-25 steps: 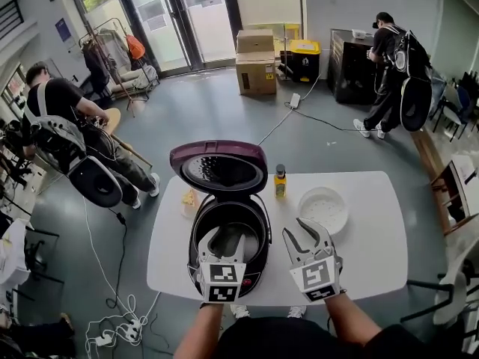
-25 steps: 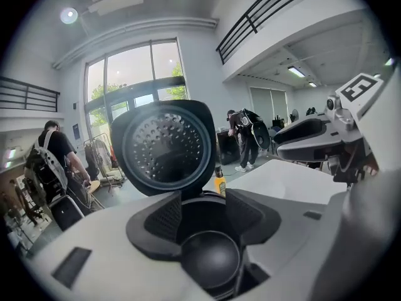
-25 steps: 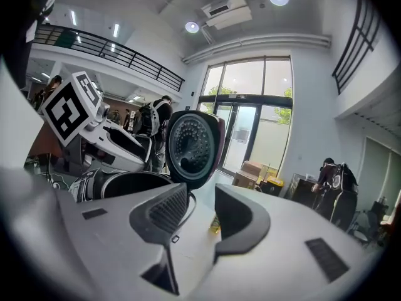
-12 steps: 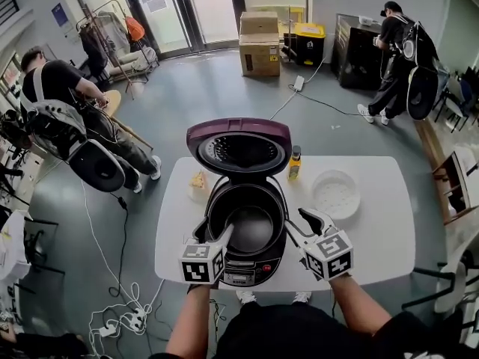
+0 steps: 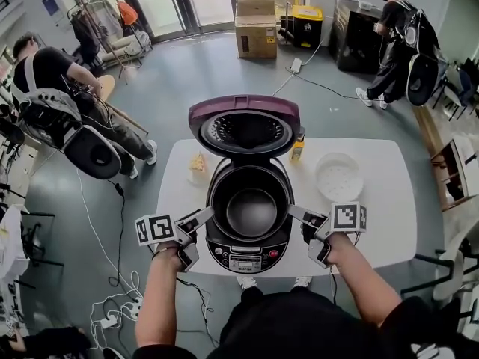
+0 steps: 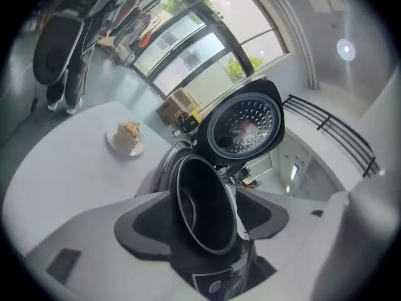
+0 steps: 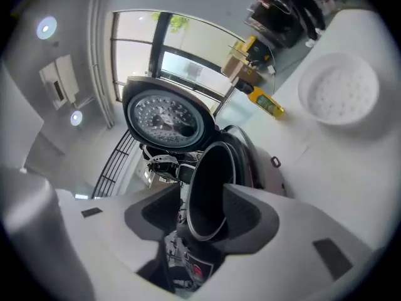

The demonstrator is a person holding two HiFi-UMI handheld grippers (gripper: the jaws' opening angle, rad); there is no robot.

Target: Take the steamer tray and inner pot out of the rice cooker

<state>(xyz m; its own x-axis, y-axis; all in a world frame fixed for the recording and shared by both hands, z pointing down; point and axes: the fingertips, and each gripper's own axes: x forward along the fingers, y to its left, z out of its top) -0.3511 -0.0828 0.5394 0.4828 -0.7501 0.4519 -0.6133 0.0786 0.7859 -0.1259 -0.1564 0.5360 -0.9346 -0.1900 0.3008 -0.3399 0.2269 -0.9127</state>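
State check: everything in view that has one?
Rice cooker lid: open, upright.
Inner pot: in the cooker, empty.
Steamer tray: out, on the table.
Left gripper: open, jaws just been opening, nothing held between them.
Right gripper: open, jaws just been opening, nothing held between them.

Head view looks steeply down from above the person onto table, cooker centred, room beyond. Left gripper view sits low & close at cooker's left, tilted sideways, facing across pot to lid; right gripper view does likewise from opp. side. All 3 share pot + lid.
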